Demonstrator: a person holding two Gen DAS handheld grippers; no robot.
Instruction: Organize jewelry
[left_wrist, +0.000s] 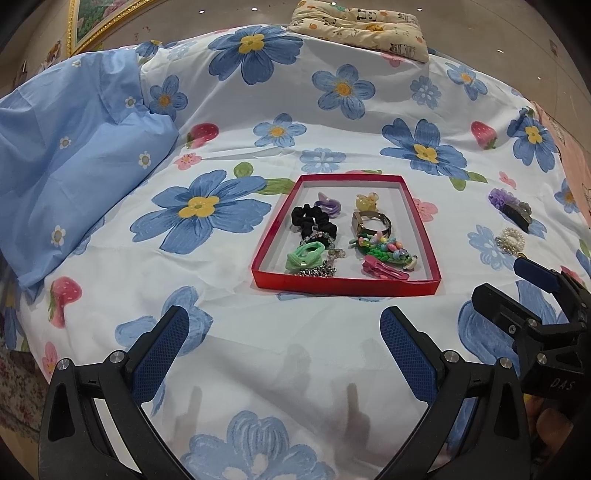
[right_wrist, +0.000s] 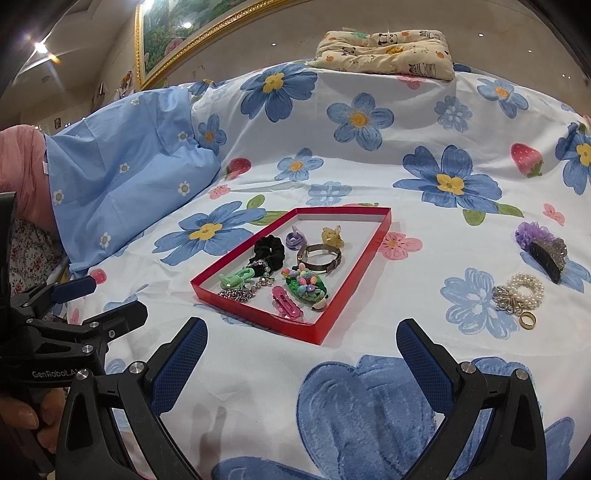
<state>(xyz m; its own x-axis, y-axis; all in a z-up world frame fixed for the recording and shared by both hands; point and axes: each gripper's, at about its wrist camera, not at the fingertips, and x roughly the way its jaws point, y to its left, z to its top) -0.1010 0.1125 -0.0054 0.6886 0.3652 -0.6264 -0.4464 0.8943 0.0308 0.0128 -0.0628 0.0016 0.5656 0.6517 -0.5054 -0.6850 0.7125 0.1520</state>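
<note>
Mostly done: red tray on the bed is holding scrunchies, bangle, clips; pearl bracelet, gold ring and purple claw clip are lying right of it; left gripper and right gripper are hovering near, jaws spread, empty

floral bedsheet, blue pillow (left), panda-print cushion behind.

Home bedroom. Bed covered by a white sheet with blue flower and strawberry print, a light-blue floral pillow on the left, a small panda-print cushion at the far edge, and a gold-framed painting on the wall behind.
</note>
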